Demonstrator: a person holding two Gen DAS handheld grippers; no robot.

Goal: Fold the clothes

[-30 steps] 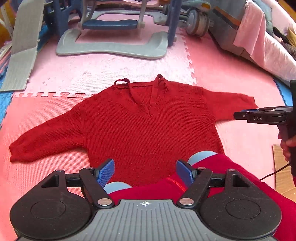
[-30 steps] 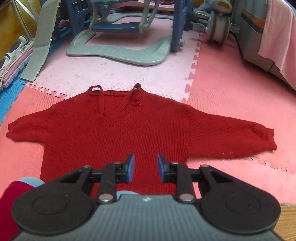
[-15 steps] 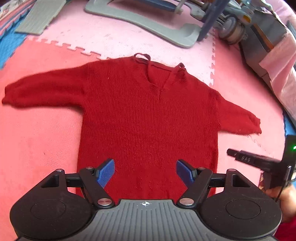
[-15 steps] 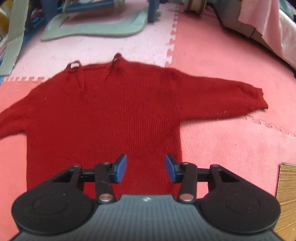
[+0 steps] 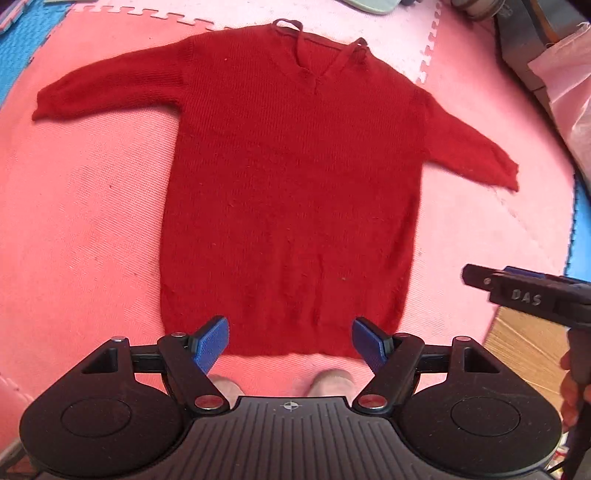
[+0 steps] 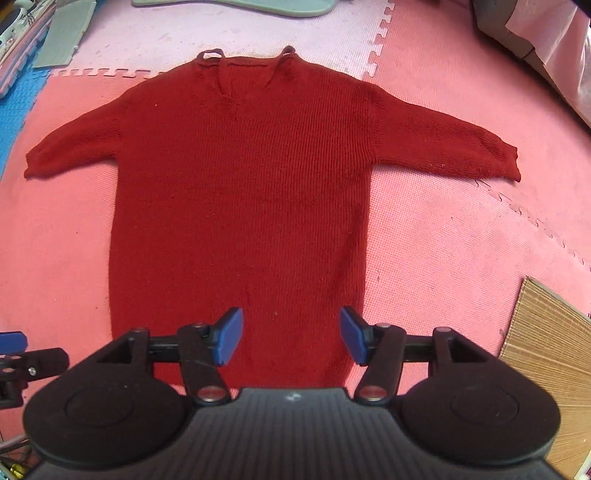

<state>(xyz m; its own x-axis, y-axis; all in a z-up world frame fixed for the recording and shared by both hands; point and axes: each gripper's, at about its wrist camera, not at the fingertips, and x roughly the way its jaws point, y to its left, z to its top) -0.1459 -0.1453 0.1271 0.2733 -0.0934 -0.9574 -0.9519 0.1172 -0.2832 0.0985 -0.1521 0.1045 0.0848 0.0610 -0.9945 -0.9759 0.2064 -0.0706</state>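
Note:
A red knitted V-neck sweater (image 5: 291, 177) lies flat and face up on the pink foam floor mat (image 5: 81, 221), sleeves spread to both sides. It also shows in the right wrist view (image 6: 243, 184). My left gripper (image 5: 290, 343) is open and empty, above the sweater's bottom hem. My right gripper (image 6: 291, 338) is open and empty, above the hem's right part. The right gripper also shows from the side in the left wrist view (image 5: 524, 291), off the hem's right corner. The left gripper's tip shows in the right wrist view (image 6: 22, 362).
Two bare toes (image 5: 332, 380) show just below the hem. A bamboo mat (image 6: 550, 354) lies at the right. Blue mat tiles (image 6: 14, 110) lie at the left. A grey plastic base (image 6: 236, 5) and pink cloth over furniture (image 6: 546, 40) stand at the back.
Both grippers rose and tilted down, so the whole sweater is now seen from above. The right gripper's jaws opened wider. The red-clothed knees left the left view.

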